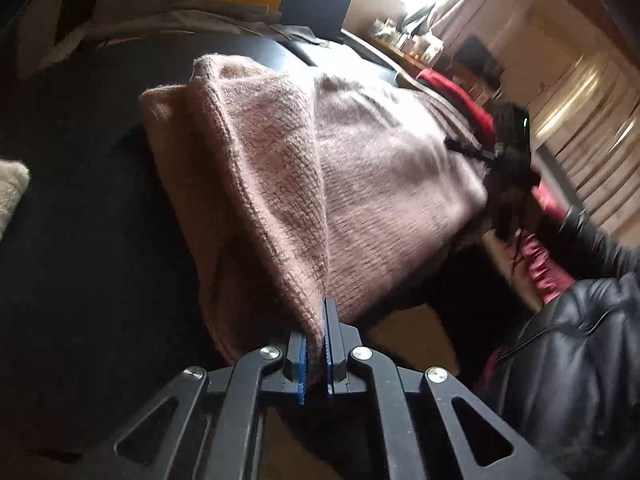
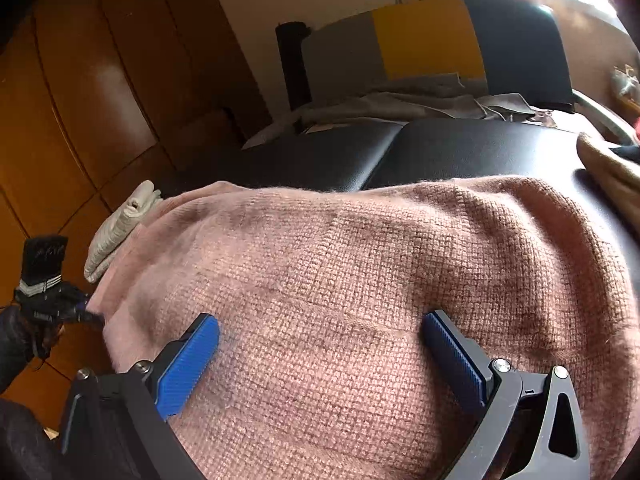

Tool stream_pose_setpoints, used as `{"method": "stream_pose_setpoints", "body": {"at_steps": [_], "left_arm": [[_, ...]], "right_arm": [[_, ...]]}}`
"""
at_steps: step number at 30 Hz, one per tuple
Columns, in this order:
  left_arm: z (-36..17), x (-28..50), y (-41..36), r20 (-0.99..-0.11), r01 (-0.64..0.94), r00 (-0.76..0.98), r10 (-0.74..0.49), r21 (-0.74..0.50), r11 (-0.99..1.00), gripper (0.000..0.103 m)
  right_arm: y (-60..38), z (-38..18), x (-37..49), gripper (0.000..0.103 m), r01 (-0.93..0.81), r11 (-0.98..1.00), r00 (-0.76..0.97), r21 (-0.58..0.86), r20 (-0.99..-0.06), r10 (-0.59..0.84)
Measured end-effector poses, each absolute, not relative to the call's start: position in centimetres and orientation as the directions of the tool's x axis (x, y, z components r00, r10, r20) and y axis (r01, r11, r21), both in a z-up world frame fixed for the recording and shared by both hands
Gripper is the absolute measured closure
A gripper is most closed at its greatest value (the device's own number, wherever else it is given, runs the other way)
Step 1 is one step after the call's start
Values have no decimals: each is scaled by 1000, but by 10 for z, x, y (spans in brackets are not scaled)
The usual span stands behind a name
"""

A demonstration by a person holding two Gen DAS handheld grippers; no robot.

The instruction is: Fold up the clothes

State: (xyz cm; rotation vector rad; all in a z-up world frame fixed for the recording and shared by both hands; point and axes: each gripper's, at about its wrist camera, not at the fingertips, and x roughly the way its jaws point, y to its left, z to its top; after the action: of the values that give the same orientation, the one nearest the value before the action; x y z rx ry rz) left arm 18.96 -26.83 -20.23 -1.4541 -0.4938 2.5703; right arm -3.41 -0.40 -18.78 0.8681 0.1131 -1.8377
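Left gripper (image 1: 316, 344) is clamped on a fold of the pink sweater (image 1: 280, 184), its blue pads (image 1: 330, 348) pinching the knit at the near edge of the black bench (image 1: 80, 200). My right gripper (image 2: 320, 332) hangs with its fingers (image 2: 188, 364) spread wide over the sweater's flat middle; whether they touch it I cannot tell. Most of the sweater lies on the bench, reaching toward a white cloth (image 2: 120, 228) at the left edge.
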Motion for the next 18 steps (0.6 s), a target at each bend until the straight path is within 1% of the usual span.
{"method": "stream_pose_setpoints", "body": {"at_steps": [1,7,11,13,15,18], "left_arm": [[-204,191,-269,-813,49,-516,270,-343,-938,98],[-214,201,-275,-807,131,-533,255,-376,-917,98],[-202,204,-288,-764,196,-588,264,-451,-871,95],[-189,207,-305,-712,236,-656,251,-510,-827,84],[-178,205,-324,-667,284,-712,219,-559,-779,78],[-173,183,-336,-687,330,-707,171,-533,-779,73]], "right_arm": [[-5,-188,-34,0,844,-443,-185,304,-610,-770],[-7,-189,-32,0,849,-448,-195,282,-621,-759],[-9,-189,-29,0,848,-460,-211,264,-628,-749],[-10,-189,-28,0,847,-467,-219,255,-634,-742],[-11,-189,-27,0,842,-476,-225,254,-637,-737],[-12,-188,-26,0,838,-487,-230,246,-650,-724]]}}
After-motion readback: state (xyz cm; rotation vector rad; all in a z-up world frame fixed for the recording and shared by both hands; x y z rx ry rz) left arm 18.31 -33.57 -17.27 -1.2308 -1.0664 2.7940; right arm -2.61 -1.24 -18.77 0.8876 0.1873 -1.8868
